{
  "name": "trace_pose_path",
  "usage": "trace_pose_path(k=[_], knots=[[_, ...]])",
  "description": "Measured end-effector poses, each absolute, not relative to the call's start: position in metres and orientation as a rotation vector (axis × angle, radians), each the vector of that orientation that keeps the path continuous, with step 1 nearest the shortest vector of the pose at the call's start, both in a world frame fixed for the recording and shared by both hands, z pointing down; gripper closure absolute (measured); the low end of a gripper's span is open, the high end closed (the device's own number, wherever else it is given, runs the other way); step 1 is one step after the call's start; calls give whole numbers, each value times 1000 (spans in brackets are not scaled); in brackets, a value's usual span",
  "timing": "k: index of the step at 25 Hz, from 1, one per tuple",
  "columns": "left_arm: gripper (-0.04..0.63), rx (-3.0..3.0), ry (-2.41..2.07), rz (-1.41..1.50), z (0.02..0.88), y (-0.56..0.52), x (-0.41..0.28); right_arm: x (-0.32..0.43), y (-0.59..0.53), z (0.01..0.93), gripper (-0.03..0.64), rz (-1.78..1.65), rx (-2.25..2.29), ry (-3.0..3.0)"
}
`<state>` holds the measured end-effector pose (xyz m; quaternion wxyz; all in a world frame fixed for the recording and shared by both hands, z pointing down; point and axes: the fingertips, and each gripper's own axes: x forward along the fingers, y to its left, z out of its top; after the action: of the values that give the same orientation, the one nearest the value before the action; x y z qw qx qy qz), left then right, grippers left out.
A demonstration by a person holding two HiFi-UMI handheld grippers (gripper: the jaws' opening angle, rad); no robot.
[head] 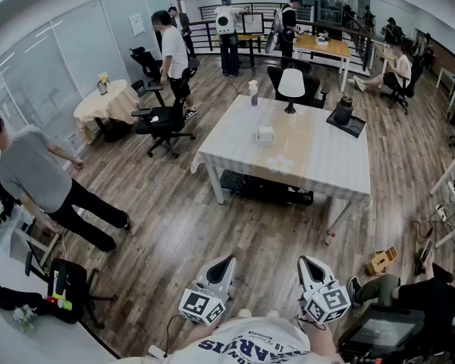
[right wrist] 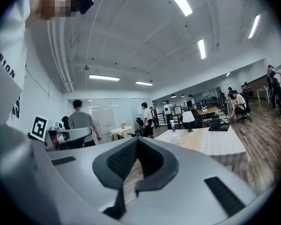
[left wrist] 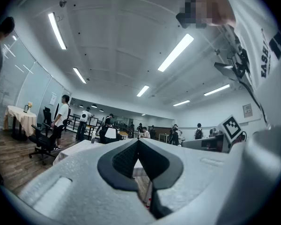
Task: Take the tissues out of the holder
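Observation:
The tissue holder (head: 265,134) is a small white box near the middle of a long table (head: 330,165) with a pale checked cloth, far across the wooden floor from me. In the right gripper view the tissue holder (right wrist: 174,137) shows small on that table (right wrist: 215,144). My left gripper (head: 228,258) and right gripper (head: 302,261) are held low, close to my body, pointing toward the table. Both are shut with nothing between the jaws. In the gripper views the left gripper (left wrist: 138,142) and the right gripper (right wrist: 137,139) each have their tips meeting.
On the table stand a spray bottle (head: 253,92), a white lamp (head: 291,86) and a black object on a dark tray (head: 343,112). Office chairs (head: 164,123), a round clothed table (head: 106,103) and several people are around. A yellow wooden piece (head: 381,260) lies on the floor to the right.

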<state>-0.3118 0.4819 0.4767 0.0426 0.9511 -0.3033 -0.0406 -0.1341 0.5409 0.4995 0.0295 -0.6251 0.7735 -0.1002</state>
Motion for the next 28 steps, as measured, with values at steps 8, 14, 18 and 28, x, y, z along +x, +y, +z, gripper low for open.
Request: trace_pose_path(k=[8, 14, 18, 28], knots=[[592, 2912, -934, -94, 479, 481, -283, -111, 539, 501, 611, -291, -1925, 2406], [592, 2913, -957, -65, 483, 489, -258, -78, 543, 510, 611, -285, -1943, 2381], [592, 2910, -952, -21, 489, 491, -243, -58, 532, 521, 611, -262, -1923, 2406], [592, 2890, -1019, 24, 498, 465, -230, -30, 512, 547, 607, -322, -1931, 2406]])
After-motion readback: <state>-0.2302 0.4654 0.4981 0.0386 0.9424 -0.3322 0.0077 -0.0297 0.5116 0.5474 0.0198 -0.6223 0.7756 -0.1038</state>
